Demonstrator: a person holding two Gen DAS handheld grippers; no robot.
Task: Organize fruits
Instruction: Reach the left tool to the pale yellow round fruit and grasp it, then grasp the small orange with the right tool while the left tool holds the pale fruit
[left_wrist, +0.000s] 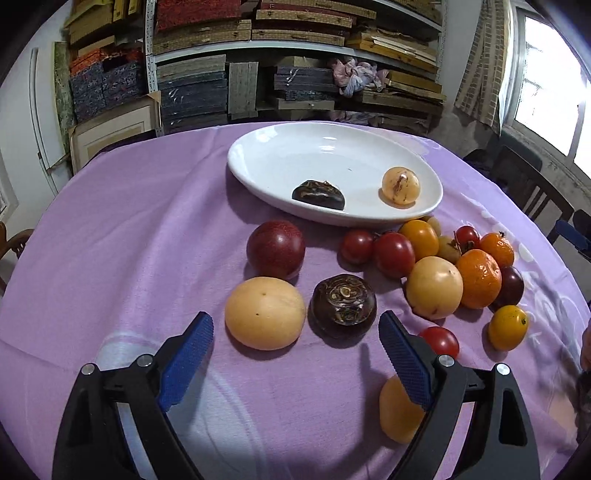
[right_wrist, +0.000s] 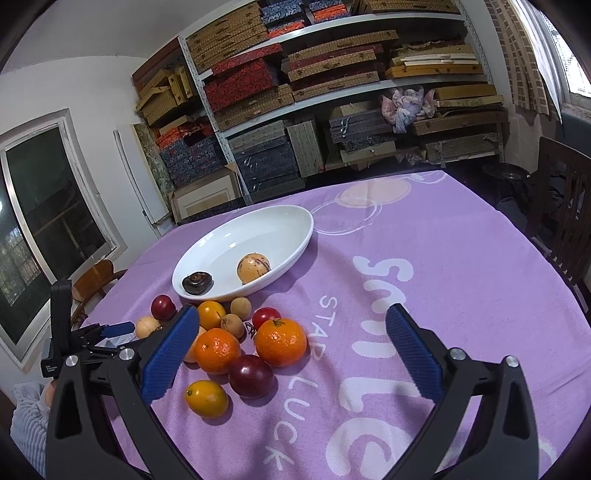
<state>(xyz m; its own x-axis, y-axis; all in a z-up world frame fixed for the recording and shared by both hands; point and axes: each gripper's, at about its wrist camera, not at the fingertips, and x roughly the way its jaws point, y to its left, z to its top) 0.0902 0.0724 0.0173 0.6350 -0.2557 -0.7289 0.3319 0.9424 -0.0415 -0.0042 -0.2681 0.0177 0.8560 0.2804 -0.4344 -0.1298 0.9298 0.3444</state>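
Left wrist: water chestnut (left_wrist: 343, 304) just beyond open left gripper (left_wrist: 295, 334).

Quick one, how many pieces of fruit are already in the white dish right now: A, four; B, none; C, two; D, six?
C: the white dish holds only a dark brown fruit and a pale orange fruit; the rest lie on the purple cloth.

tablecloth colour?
Lilac tablecloth with white lettering and circle outlines; it shows best in the right wrist view.
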